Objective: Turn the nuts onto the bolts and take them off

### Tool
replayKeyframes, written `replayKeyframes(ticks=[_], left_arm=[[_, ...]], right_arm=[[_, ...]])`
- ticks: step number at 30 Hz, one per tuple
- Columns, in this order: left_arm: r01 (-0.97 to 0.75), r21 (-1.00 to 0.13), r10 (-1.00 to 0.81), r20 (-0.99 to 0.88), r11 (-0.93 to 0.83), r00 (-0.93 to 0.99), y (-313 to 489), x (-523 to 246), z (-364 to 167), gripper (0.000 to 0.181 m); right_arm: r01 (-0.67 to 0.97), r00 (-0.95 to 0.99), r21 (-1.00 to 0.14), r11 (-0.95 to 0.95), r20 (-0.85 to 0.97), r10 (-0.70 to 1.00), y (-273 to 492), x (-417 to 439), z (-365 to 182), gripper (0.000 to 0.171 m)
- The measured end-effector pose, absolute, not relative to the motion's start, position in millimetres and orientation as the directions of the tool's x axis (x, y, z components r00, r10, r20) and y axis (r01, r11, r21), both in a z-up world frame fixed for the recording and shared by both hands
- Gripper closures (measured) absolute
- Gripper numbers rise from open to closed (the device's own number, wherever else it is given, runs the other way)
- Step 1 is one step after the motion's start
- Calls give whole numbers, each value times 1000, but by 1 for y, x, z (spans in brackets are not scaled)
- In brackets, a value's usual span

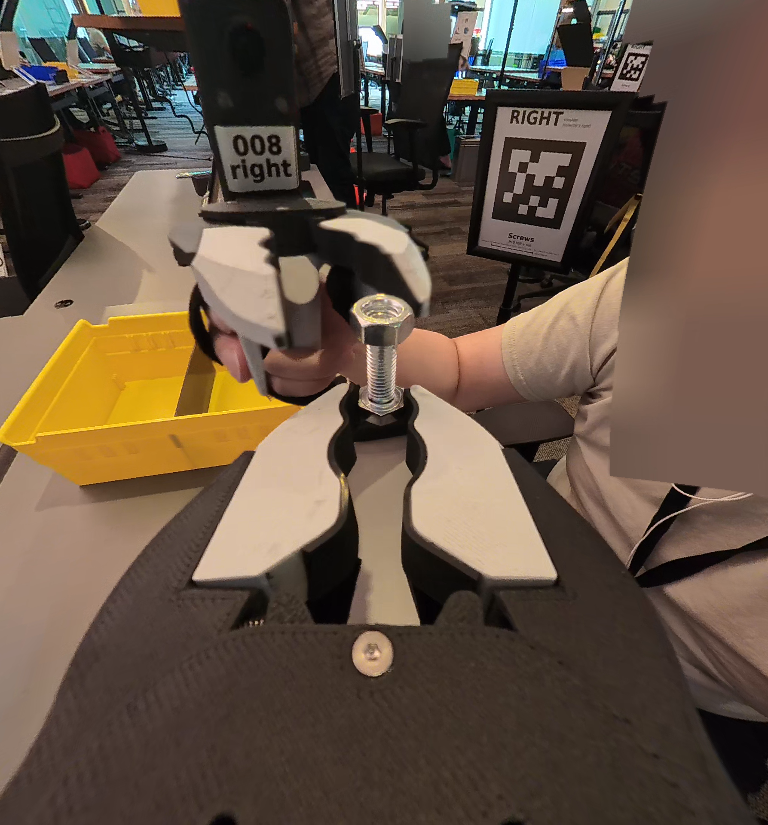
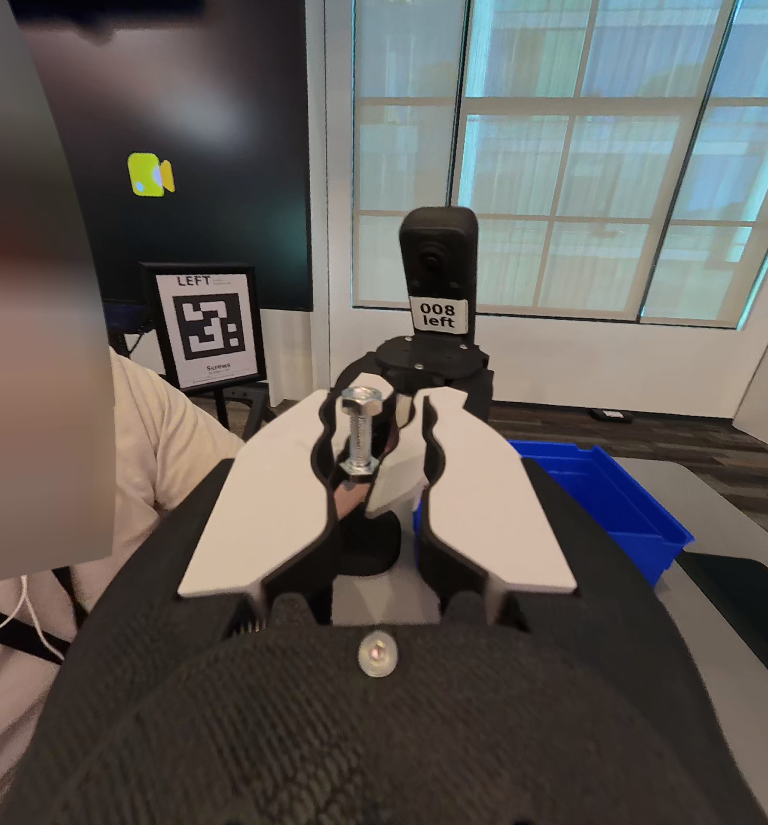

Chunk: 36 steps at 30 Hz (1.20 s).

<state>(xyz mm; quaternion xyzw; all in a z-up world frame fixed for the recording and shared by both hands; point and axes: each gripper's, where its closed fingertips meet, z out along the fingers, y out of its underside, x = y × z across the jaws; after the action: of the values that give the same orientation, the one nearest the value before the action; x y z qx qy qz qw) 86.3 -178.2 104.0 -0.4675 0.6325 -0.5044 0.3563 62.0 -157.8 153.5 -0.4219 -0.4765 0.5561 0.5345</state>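
Observation:
A silver bolt (image 1: 379,361) stands upright with a hex nut (image 1: 382,314) on its top end. My left gripper (image 1: 379,404) is shut on the bolt's lower end and holds it above the table. My right gripper (image 1: 359,308) faces it from beyond, open, with its jaws on either side of the nut. In the right wrist view the nut (image 2: 362,402) sits on the bolt (image 2: 359,435) close to the inside of the left finger of my right gripper (image 2: 384,402), with a wide gap to the other finger. My left gripper (image 2: 364,473) holds the bolt from below there.
A yellow bin (image 1: 105,446) sits on the grey table (image 1: 38,558) to the left. A blue bin (image 2: 618,504) sits on the table to the right. A person's arm (image 1: 440,366) and torso are close by. Framed marker signs (image 1: 542,178) (image 2: 208,326) stand on posts. The tips of one gripper are about 5 cm away from the tips of the other.

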Motion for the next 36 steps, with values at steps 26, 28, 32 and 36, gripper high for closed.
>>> replayKeyframes(ticks=[26,28,32,36], left_arm=[[-239,-969,-953,21,55,-303,-177,86,103,163],[-242,-969,-954,18,58,-300,-178,87,103,163],[-236,-970,-955,14,59,-297,-177,85,104,163],[-236,-970,-955,21,51,-294,-175,86,104,163]], right_arm=[[-197,-90,-980,20,38,995,-158,63,153,134],[-209,-71,-978,4,19,997,-151,67,153,133],[-238,-64,-971,-31,-16,998,-142,76,156,135],[-215,-86,-977,5,24,996,-155,68,156,134]])
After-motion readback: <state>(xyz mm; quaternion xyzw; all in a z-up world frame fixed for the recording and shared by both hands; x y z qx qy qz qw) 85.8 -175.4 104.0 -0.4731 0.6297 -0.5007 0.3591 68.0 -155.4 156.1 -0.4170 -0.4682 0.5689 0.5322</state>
